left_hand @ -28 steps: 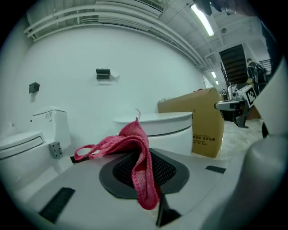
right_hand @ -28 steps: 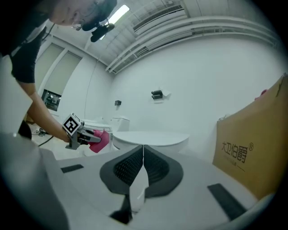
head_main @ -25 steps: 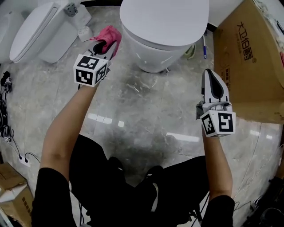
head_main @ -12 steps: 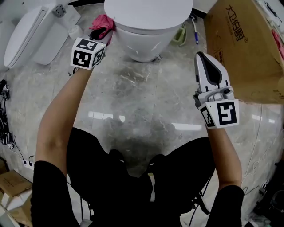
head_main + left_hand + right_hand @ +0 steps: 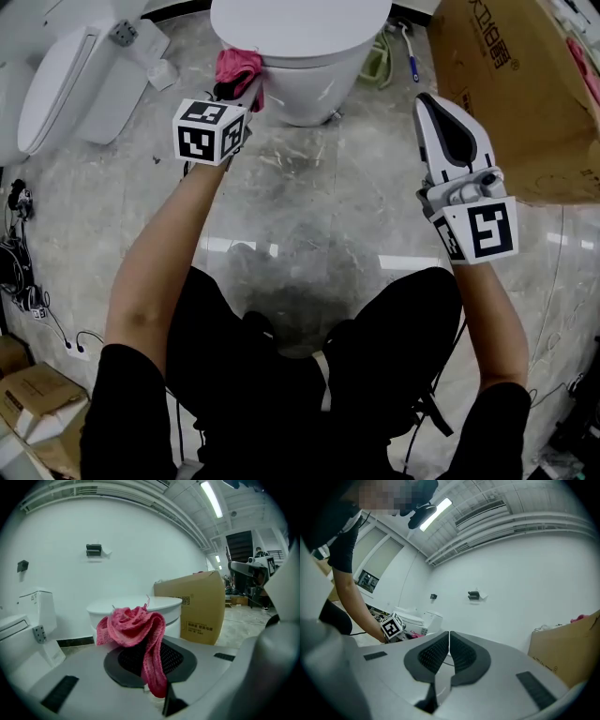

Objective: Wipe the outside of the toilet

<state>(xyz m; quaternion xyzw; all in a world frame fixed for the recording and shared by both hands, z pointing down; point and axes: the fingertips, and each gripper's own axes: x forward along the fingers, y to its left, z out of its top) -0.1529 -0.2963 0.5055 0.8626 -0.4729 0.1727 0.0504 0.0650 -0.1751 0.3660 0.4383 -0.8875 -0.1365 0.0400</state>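
Beside toilet point(image 5: 314, 84) | left gripper point(image 5: 242, 90) pinching cloth point(image 5: 237, 64), now nearer; right gripper point(image 5: 428, 103) fingers point(image 5: 434, 654) together

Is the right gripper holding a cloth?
No, the right gripper has its jaws shut on nothing; the pink cloth is in the left gripper.

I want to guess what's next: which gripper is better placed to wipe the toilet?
Left. The left gripper holds the pink cloth right beside the toilet; the right gripper is shut, empty, farther off.
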